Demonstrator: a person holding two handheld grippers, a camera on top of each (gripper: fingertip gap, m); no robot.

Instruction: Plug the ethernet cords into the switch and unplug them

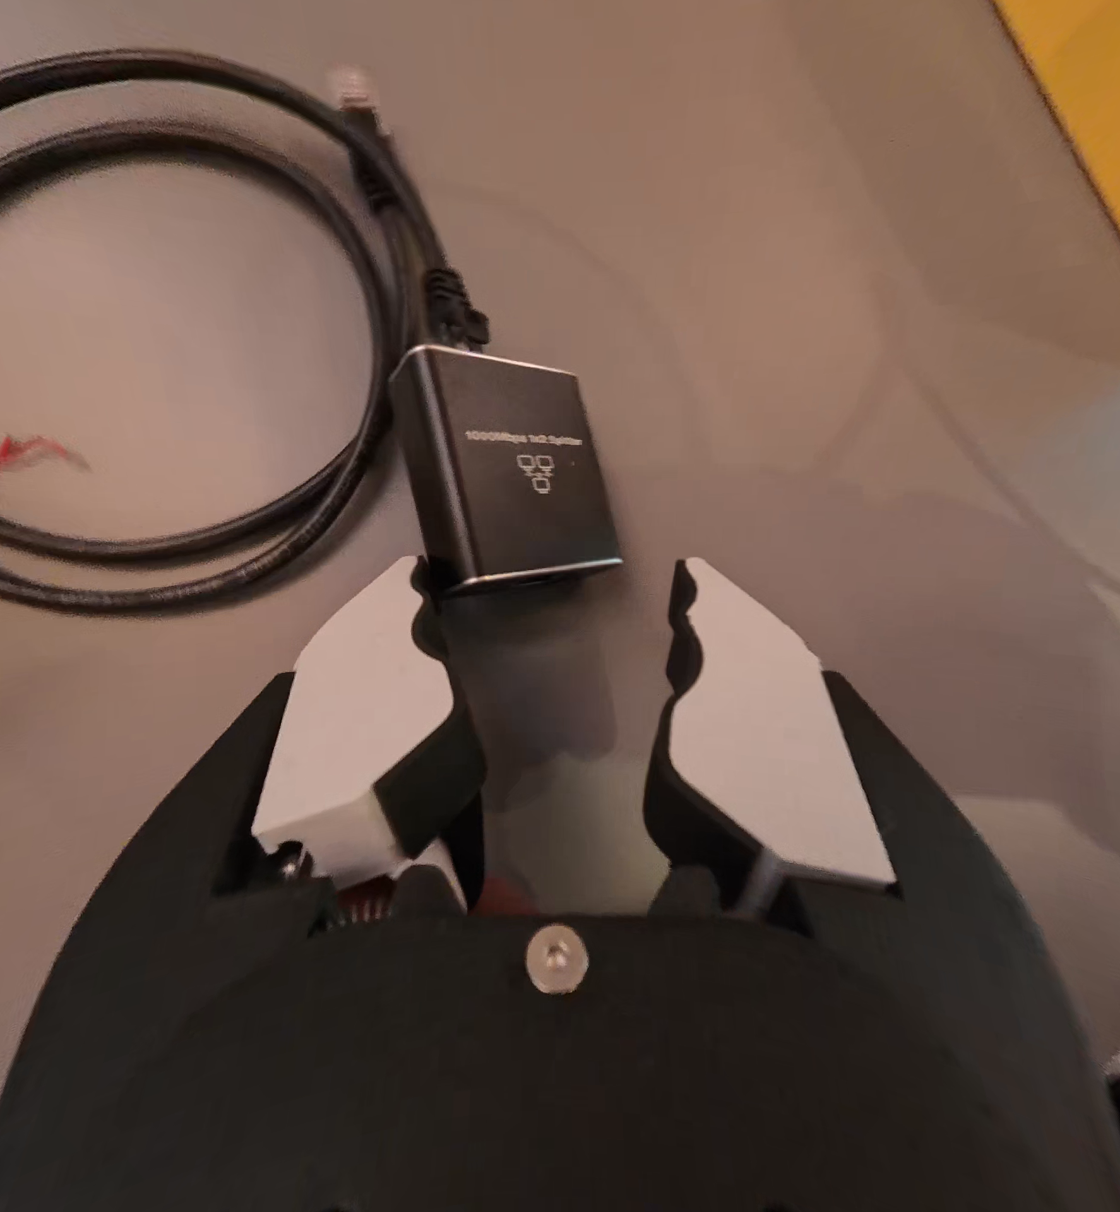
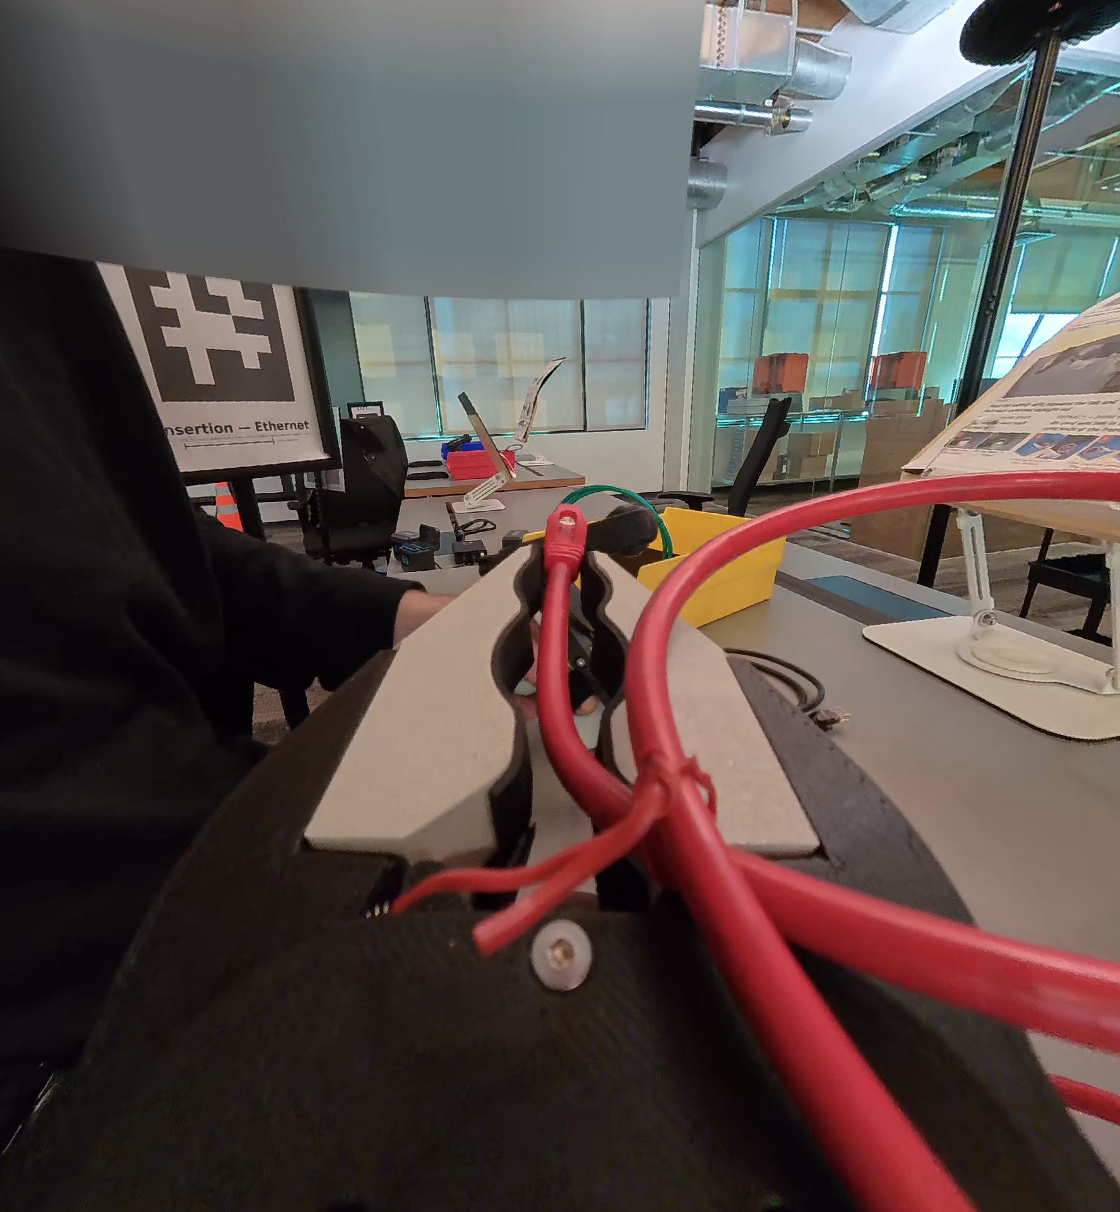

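Progress is partial: black cord point(image 1: 442, 292) is sitting plugged into the switch point(image 1: 511, 465) on the tabletop point(image 1: 806, 328), my left tool point(image 1: 547, 574) is hanging released near it, and my right tool point(image 2: 560, 557) is gripping the red cord point(image 2: 564, 534), not yet inserted.

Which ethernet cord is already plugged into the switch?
The black round ethernet cord, seated in the small black metal switch. The red ethernet cord sits clamped in the right claw.

brushed metal switch point(image 1: 511, 459), glossy red cord point(image 2: 774, 931)
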